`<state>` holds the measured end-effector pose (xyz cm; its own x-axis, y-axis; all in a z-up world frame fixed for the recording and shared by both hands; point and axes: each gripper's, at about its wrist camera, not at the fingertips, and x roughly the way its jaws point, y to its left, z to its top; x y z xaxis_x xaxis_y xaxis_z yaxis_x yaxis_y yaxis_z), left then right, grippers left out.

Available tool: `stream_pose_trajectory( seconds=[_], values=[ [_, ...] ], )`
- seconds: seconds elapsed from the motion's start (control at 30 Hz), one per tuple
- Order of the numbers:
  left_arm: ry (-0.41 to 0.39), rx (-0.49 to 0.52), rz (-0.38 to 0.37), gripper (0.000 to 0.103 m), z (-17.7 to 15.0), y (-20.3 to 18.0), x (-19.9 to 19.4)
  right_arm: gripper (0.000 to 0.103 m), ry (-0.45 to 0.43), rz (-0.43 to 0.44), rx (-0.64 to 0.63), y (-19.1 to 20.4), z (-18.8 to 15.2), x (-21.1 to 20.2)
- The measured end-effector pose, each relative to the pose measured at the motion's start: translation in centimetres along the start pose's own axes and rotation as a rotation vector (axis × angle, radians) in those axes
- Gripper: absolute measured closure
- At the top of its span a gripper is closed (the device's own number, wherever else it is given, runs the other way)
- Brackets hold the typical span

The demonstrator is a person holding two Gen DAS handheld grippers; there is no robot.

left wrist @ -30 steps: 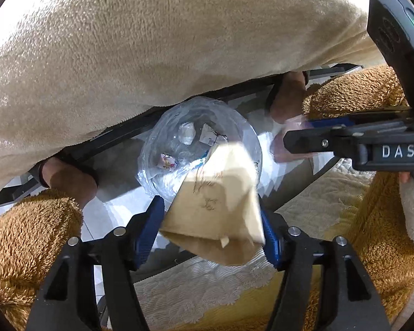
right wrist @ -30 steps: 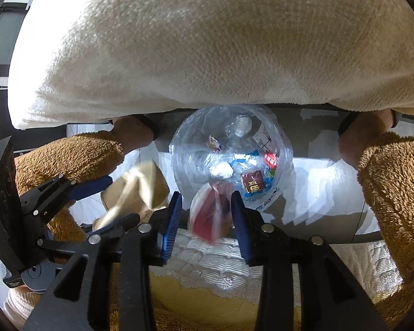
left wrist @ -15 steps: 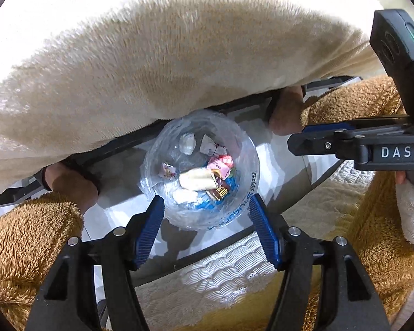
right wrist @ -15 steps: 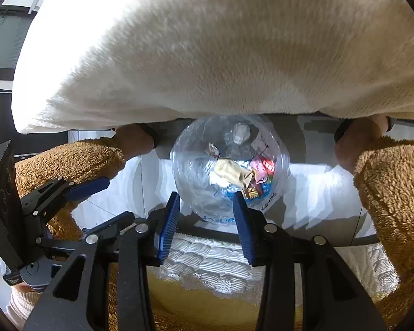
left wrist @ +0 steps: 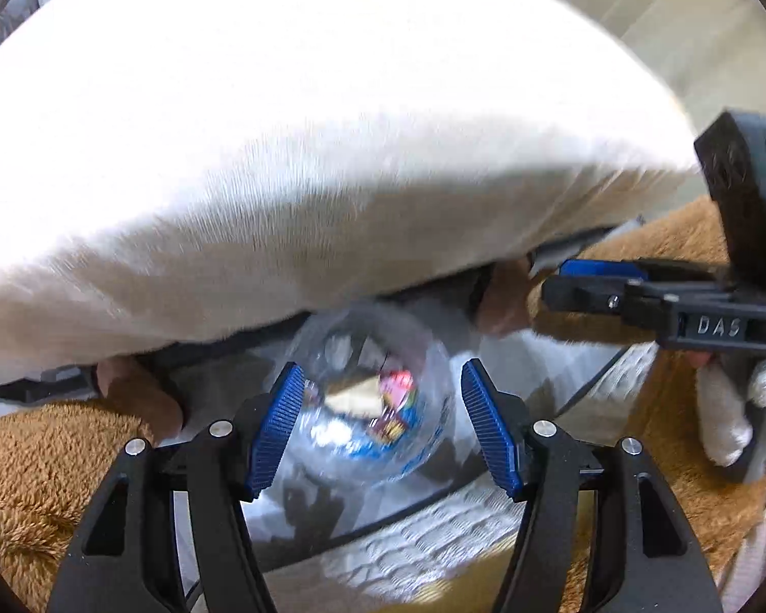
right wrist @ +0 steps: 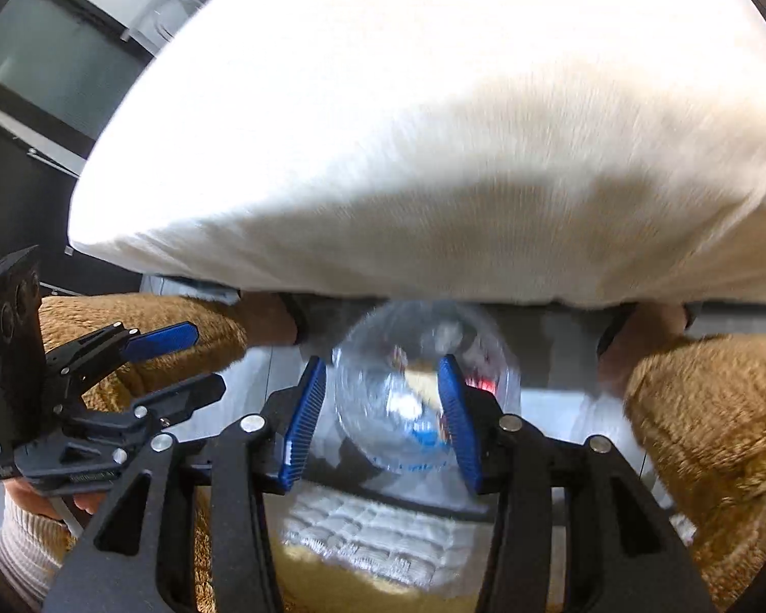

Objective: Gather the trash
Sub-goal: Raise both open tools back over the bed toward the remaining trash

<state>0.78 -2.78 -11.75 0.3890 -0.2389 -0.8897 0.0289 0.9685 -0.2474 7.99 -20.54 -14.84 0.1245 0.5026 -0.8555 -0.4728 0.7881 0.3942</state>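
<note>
Both grippers hang empty above the trash bag.

The left gripper (left wrist: 378,424) is released, its blue pads apart with nothing between them. The right gripper (right wrist: 383,419) is also empty, and its jaws are opening. Below them the clear bag (left wrist: 378,398) stands open on the pale floor (left wrist: 510,362), between the person's furry brown trouser legs (right wrist: 710,419), and holds a tan paper (left wrist: 352,401) and coloured wrappers (left wrist: 396,388). A cream blanket (right wrist: 459,143) overhangs the bag's far side.
</note>
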Motion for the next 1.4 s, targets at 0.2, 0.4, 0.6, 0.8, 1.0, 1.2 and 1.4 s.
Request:
stream_pose_trajectory(
  seconds=[0.2,0.4,0.6,0.8,1.0,1.2,1.4],
  values=[
    [-0.17,0.018,-0.007,0.04,-0.3,-0.5,-3.5,0.049,-0.205,-0.021,-0.071,1.0,-0.7,-4.3],
    [-0.289,0.022,-0.038,0.04,-0.5,-0.9,-6.0,0.04,-0.344,-0.042,-0.138,1.7,-1.2,-7.5],
    [-0.37,0.054,-0.036,0.029,-0.1,-1.7,-7.4,0.029,-0.449,-0.054,-0.182,2.2,0.1,-10.3],
    [-0.414,0.031,-0.034,0.014,1.9,-1.1,-8.6,0.006,-0.514,-0.058,-0.206,2.2,2.2,-11.3],
    [-0.464,0.016,-0.05,0.006,4.7,-0.1,-9.5,0.005,-0.56,-0.072,-0.217,1.6,5.0,-11.9],
    [-0.492,0.034,-0.043,0.006,8.1,0.3,-9.4,0.005,-0.582,-0.091,-0.219,0.6,8.1,-11.9],
    [-0.495,0.013,-0.044,0.006,11.7,1.8,-8.9,0.005,-0.596,-0.094,-0.26,0.7,11.2,-11.3]
  ],
)
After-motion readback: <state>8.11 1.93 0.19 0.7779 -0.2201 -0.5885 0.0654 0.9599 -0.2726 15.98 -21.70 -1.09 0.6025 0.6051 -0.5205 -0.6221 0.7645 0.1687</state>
